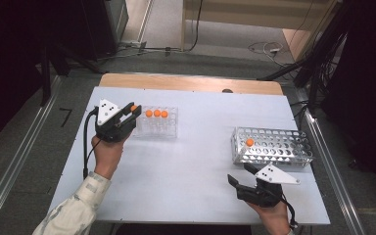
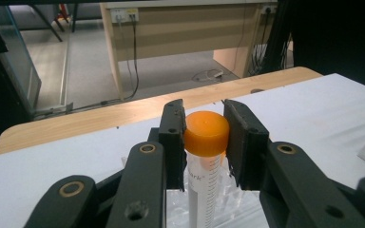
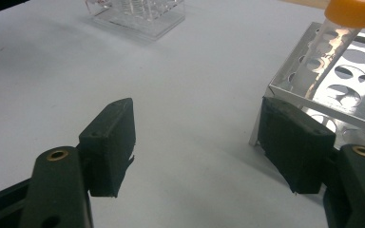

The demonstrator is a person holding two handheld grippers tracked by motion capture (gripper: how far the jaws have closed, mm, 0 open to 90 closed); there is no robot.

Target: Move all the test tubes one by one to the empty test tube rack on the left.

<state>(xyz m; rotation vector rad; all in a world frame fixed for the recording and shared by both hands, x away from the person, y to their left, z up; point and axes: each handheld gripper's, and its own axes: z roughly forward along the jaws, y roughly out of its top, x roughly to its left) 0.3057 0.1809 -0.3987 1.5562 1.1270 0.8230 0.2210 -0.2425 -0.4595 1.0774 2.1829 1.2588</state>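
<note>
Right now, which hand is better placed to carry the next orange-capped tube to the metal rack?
Left. The left tool is already shut on an orange-capped tube at the clear rack. The right tool is open and empty beside the metal rack, far from the remaining tubes.

This looks like a lab. A white table point(image 1: 191, 161) carries a metal tube rack point(image 1: 274, 147) and a clear plastic rack point(image 1: 159, 128) of orange-capped tubes point(image 1: 156, 113). Cables point(image 1: 267, 48) trail across the floor behind.

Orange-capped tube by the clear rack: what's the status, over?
Left gripper shut on the tube, above the clear rack. Right gripper open, empty, beside the metal rack. Nothing in the way.
</note>
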